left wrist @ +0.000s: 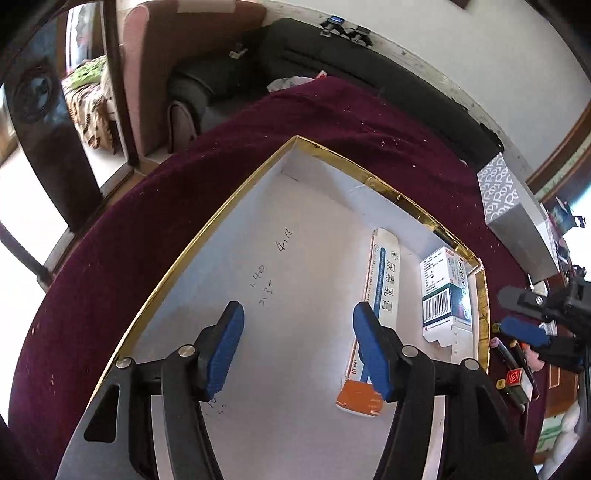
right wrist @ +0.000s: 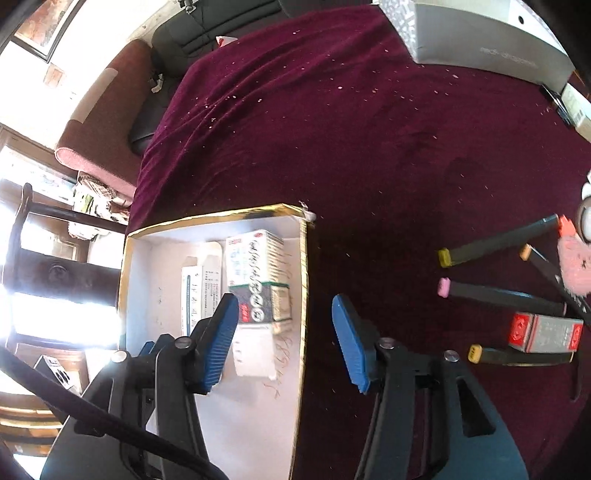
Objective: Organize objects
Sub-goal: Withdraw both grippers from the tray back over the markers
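Note:
A shallow white box with a gold rim point(left wrist: 384, 186) lies on the maroon cloth. Two cartons lie flat inside it: a long ointment carton with an orange end point(left wrist: 384, 280) and a green-and-white medicine carton with a barcode point(left wrist: 443, 291). My left gripper point(left wrist: 298, 321) hangs open over the box's bare white floor, nothing between its blue pads. My right gripper point(right wrist: 284, 310) is open above the box's right rim point(right wrist: 304, 258), just above the medicine carton point(right wrist: 255, 266) and not touching it. The ointment carton point(right wrist: 201, 291) lies to its left.
Several dark markers point(right wrist: 498, 295) with coloured caps, a small red-and-grey box point(right wrist: 543, 332) and a pink object point(right wrist: 572, 258) lie on the cloth right of the box. A grey patterned carton point(right wrist: 480, 33) stands at the far edge. A sofa point(left wrist: 221, 85) lies beyond the table.

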`<state>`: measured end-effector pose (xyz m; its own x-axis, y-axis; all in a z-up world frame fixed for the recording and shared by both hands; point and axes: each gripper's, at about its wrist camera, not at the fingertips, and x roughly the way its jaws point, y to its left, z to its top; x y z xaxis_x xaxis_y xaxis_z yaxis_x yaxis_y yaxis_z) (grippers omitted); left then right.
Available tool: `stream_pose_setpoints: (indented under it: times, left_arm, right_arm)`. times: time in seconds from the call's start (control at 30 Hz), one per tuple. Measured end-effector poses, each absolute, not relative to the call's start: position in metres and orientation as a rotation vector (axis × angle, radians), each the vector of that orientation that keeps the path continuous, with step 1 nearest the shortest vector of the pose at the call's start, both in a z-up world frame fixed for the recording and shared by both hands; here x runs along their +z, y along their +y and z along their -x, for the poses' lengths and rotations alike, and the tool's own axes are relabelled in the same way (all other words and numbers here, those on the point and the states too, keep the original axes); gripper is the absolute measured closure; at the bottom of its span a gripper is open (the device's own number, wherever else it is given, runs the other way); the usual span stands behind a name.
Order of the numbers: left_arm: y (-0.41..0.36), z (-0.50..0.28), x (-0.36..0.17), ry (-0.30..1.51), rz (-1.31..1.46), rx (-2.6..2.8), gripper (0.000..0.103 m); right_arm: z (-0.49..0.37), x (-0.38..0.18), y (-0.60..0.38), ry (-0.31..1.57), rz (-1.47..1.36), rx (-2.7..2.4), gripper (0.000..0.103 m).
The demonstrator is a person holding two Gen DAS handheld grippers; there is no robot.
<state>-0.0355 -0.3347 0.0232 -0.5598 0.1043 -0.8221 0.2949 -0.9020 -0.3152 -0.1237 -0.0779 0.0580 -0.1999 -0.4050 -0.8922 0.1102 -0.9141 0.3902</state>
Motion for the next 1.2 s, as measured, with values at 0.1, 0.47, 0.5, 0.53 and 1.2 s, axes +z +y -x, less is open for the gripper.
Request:
stream_pose_setpoints:
  times: [0.1,0.47,0.5,0.53,1.2]
  left_arm:
    - [-0.338,0.036,0.026,0.672,-1.44,-2.582,0.046]
    - [-0.291,-0.01,0.107,0.652,-1.36,-2.739,0.046]
    - [-0.281,-0.015,0.11,0.641,-1.377,-2.754,0.046]
    - [-0.267,-0.02,0.11,0.639,-1.416,-2.77,0.046]
    - [-0.138,-0.061,0.071,0.542,-1.72,-2.711,0.046]
  right_arm:
    - [0.117,0.064,-0.065,-0.385,-1.723,-2.178,0.051]
    - [0.105,0.082,0.098,-0.503,-1.754,-2.362,0.038]
    - [0.104,0.076,0.12,-0.55,-1.777,-2.367,0.038]
    - [0.103,0.072,0.134,-0.595,-1.785,-2.351,0.038]
    - [0.102,0.008,0.093,-0.43,-1.842,-1.719,0.032]
